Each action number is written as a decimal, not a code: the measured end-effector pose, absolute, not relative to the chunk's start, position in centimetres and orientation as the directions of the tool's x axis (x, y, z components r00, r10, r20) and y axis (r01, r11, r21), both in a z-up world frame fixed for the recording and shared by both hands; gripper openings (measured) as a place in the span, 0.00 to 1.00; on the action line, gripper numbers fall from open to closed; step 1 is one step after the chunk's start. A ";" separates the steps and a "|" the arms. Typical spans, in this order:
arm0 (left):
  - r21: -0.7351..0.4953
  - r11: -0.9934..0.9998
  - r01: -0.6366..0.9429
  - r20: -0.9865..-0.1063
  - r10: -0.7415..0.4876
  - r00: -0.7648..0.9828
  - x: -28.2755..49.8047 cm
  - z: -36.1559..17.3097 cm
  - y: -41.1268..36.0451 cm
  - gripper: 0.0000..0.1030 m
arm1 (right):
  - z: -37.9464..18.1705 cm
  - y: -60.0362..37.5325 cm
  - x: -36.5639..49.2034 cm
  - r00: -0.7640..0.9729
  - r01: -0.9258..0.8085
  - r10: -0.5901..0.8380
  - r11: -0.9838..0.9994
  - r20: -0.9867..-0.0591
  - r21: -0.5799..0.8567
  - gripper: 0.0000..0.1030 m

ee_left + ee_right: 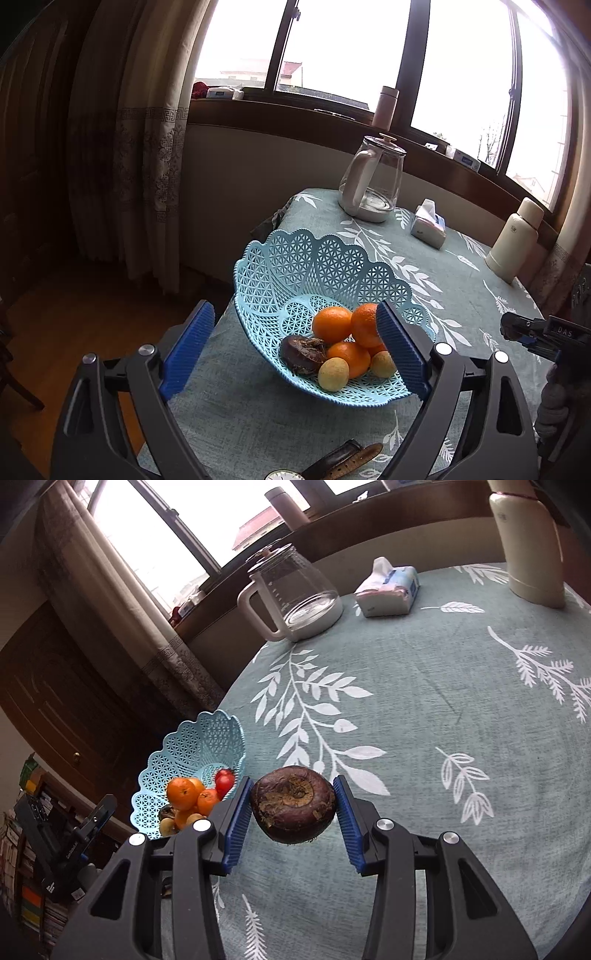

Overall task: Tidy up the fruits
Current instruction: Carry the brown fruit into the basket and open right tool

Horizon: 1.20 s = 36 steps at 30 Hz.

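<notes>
Nearest the right wrist camera, a dark purple-brown fruit (293,805) is clamped between the blue pads of the right hand-held gripper (293,814), low in the centre of the frame; the pads are pressed to its two sides and a shadow is cast beneath it, so it is judged to be lifted clear of the tabletop (424,709). At the lower left of that view the blue lattice basket (192,738) is seen, already filled with oranges (181,793), small yellow fruits (167,825) and red ones (224,781).

In the left wrist view the left hand-held gripper (295,345) is held wide open with nothing in it, its pads framing the basket (295,258), where a second dark fruit (303,353) is lodged among the oranges (331,324).

A slip is judged the main risk: the fruit is round and rough-skinned, held only at its flanks, and could be rolled out if the squeeze is eased or the wrist tilted. The pile could also be disturbed if it is dropped from too high, and the shallow basket, set near the table's edge, could be nudged off.

A teal cloth with white leaf prints covers the tabletop. A glass kettle (295,594), a tissue pack (388,587) and a cream flask (524,542) are stood toward the top of the frame, before bright windows and patterned curtains (147,147).
</notes>
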<state>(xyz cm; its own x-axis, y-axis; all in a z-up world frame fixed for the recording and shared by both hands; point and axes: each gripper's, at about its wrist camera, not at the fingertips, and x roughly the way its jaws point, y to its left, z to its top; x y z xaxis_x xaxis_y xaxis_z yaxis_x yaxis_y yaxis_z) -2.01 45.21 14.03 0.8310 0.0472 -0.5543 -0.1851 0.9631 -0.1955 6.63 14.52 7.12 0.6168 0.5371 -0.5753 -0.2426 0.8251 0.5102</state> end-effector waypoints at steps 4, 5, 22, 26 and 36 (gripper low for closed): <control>-0.219 0.960 -0.173 -0.544 0.027 0.839 -2.6 14.5 45.4 0.92 | 8.4 19.4 6.4 0.569 -0.336 0.578 0.813 -0.585 0.476 0.43; -0.221 0.961 -0.166 -0.537 0.022 0.843 -2.8 14.6 45.4 0.92 | 8.6 20.7 6.3 0.556 -0.358 0.585 0.809 -0.590 0.466 0.43; -0.273 0.951 -0.146 -0.491 -0.007 0.871 -4.1 15.6 46.1 0.96 | 7.2 30.4 6.4 0.450 -0.449 0.620 0.779 -0.643 0.437 0.45; -0.272 0.950 -0.152 -0.497 -0.003 0.868 -4.0 15.3 46.3 0.96 | 7.2 29.6 6.2 0.461 -0.437 0.623 0.779 -0.633 0.449 0.45; -0.252 0.953 -0.167 -0.504 0.018 0.863 -3.8 15.1 46.2 0.96 | 7.1 27.9 4.8 0.566 -0.418 0.518 0.851 -0.642 0.318 0.45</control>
